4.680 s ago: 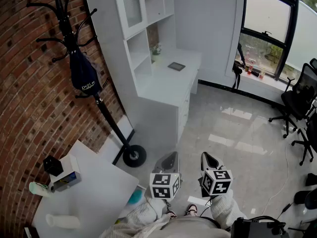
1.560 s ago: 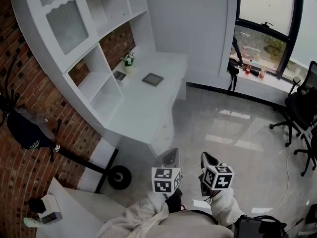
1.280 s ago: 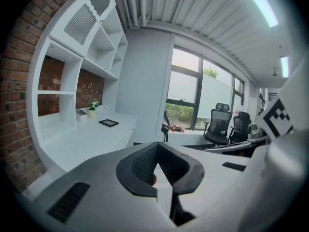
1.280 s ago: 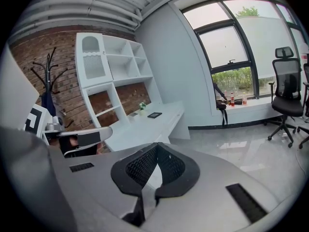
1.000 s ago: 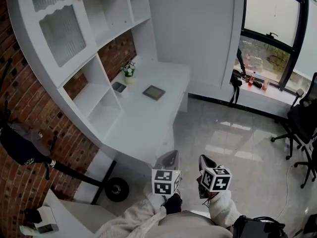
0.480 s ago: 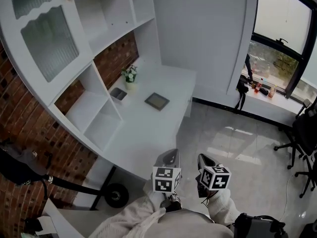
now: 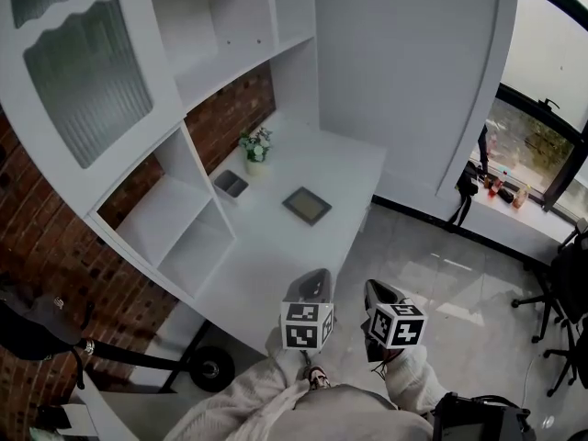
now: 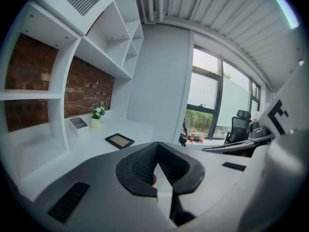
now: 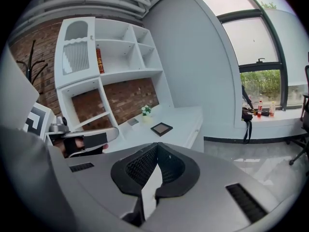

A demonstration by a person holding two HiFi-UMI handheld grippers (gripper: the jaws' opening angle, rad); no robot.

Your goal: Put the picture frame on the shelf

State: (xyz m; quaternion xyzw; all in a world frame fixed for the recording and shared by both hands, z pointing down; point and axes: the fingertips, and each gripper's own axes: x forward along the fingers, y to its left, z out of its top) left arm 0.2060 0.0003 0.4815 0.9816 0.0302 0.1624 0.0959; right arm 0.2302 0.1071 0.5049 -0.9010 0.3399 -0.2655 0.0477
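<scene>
Picture frame (image 7: 307, 206) lies flat on the desk (image 7: 266, 265), well ahead of both grippers. The left gripper (image 7: 310, 285) is nearer than the right gripper (image 7: 379, 294). Both pairs of jaws are pressed together, empty.

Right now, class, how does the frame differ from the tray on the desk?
The frame lies flat and has a dark border round a paler centre; the tray is an open grey box with raised walls. The frame sits out near the middle of the desk; the tray sits further back, next to the plant. Both rest on the white desk, not on a shelf, and neither is held.
</scene>
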